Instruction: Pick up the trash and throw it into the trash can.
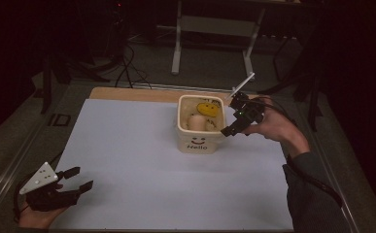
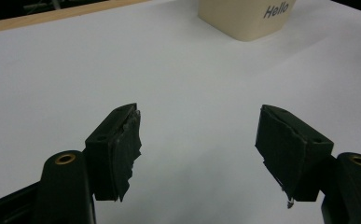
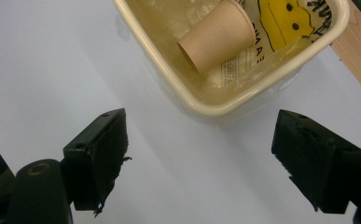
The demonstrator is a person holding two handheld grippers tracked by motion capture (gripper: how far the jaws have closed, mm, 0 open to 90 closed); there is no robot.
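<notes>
The paper cup (image 3: 217, 34) lies tipped inside the cream bin (image 1: 198, 141); the drop looks done. Right claw (image 1: 235, 127), wide and empty, hovers at the bin's three o'clock; left claw (image 1: 81, 179) wide, idle.

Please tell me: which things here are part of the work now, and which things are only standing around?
Part of the work:
cream bin
paper cup lying inside it
right gripper, jaws open beside the bin

Only standing around:
left gripper, open, far from the bin
white sheet
cables on the floor
</notes>
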